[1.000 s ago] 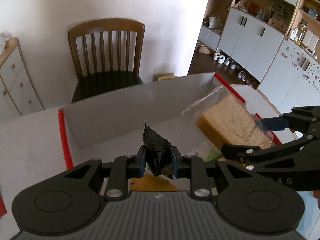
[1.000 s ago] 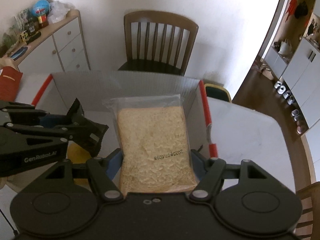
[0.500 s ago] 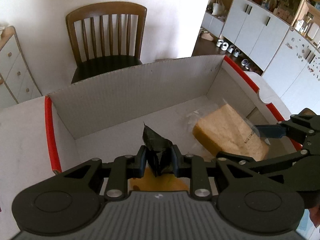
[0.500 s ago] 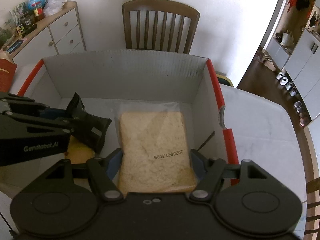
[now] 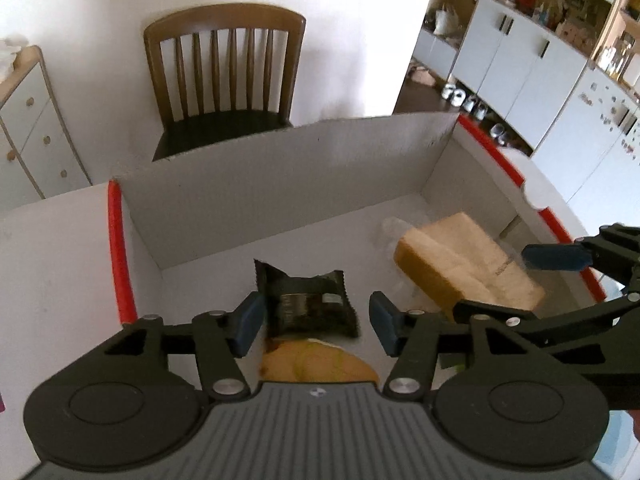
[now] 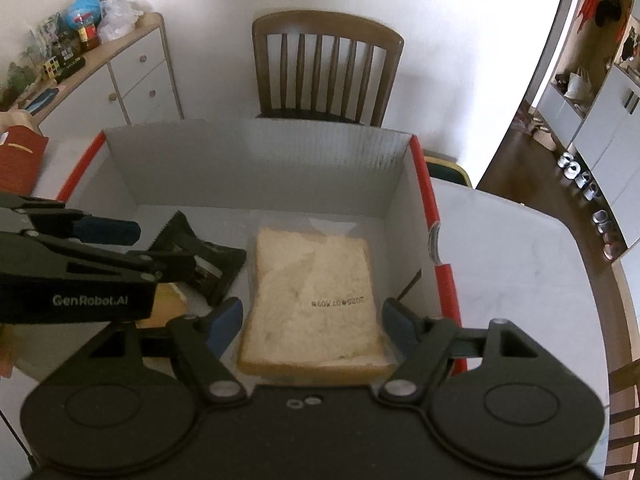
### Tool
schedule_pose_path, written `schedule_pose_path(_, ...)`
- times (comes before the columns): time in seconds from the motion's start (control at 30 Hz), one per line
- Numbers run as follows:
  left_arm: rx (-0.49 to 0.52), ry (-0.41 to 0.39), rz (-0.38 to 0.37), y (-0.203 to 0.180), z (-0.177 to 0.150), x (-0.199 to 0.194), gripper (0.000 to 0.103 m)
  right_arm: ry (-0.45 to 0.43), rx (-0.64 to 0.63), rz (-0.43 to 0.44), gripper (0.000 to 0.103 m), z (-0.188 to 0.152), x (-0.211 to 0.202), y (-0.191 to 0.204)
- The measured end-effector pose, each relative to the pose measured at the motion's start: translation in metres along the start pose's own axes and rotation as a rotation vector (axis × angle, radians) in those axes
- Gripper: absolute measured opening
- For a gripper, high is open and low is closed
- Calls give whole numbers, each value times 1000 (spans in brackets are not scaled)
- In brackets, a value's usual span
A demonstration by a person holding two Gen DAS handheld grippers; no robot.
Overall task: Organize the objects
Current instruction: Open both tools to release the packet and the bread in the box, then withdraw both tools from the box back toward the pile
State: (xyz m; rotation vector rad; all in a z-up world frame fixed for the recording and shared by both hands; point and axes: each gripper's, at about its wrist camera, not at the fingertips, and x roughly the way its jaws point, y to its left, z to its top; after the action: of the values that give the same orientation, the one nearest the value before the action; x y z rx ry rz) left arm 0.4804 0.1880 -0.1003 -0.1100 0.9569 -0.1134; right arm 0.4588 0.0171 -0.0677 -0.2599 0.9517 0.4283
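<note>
A white cardboard box [image 5: 116, 240] with red edges [image 6: 424, 184] stands on the table. Inside it, my left gripper [image 5: 316, 324] has its jaws opening. A dark snack packet [image 5: 308, 304] lies between them, close to the left pad and apart from the right one, resting on a yellow packet [image 5: 316, 364]. The bagged bread [image 6: 316, 292] lies flat on the box floor to the right. My right gripper [image 6: 312, 320] straddles its near end with jaws opening, the pads just off its sides. In the right wrist view the left gripper [image 6: 152, 246] and dark packet [image 6: 200, 256] show at left.
A wooden chair [image 6: 328, 68] stands behind the box against the wall. A white sideboard [image 6: 132, 68] with clutter on top is at the far left. The white table [image 6: 520, 280] extends right of the box. A red item [image 6: 20, 156] lies left of the box.
Both grippers sank into the box. The left jaws let go of the dark packet, which now lies flat. The bread came down onto the box floor and the right jaws widened.
</note>
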Motion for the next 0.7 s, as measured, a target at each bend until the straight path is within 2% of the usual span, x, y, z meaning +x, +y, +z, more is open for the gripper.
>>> schedule_pose_path(0.1, -5, -19, 0, 0, -1, -9, 62, -13, -9, 2, 78, 0, -8, 1)
schedule_pose_path(0.7, 21, -127, 8, -22, -9, -84, 62, -131, -54, 34, 80, -11, -91, 8)
